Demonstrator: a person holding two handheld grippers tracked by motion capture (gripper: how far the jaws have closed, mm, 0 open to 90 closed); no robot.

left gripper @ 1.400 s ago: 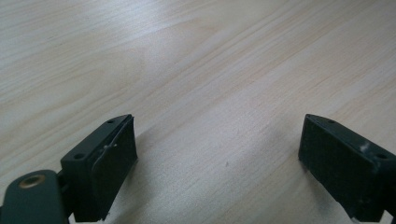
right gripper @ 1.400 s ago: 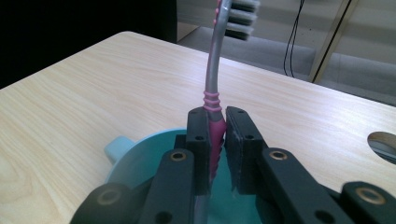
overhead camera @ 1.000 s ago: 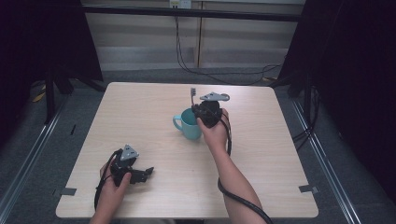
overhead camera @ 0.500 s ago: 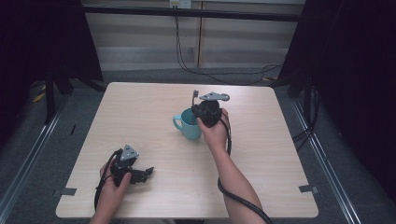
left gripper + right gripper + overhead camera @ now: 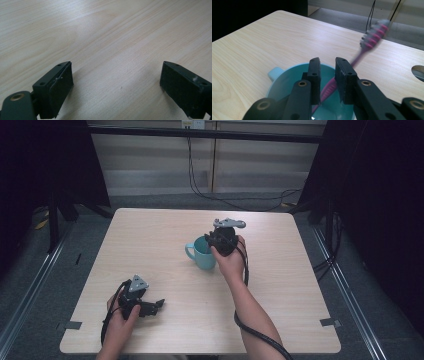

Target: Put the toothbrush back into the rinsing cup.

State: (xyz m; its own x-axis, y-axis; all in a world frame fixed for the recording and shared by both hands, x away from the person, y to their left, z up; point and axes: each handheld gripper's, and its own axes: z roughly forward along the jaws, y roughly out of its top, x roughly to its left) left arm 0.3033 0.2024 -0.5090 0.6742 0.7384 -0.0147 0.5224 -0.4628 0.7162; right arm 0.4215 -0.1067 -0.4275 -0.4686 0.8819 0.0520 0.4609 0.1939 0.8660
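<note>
**Toothbrush over the teal mug**

We hold the right gripper [image 5: 327,75] above the teal mug [image 5: 203,254] at the table's [image 5: 165,235] middle. Its jaws have just been opening and stand narrow, the pink toothbrush [image 5: 372,37] loose between them, handle down in the mug, blurred head tilting far right. Our left gripper [image 5: 116,87] rests near left, wide and empty.
</note>
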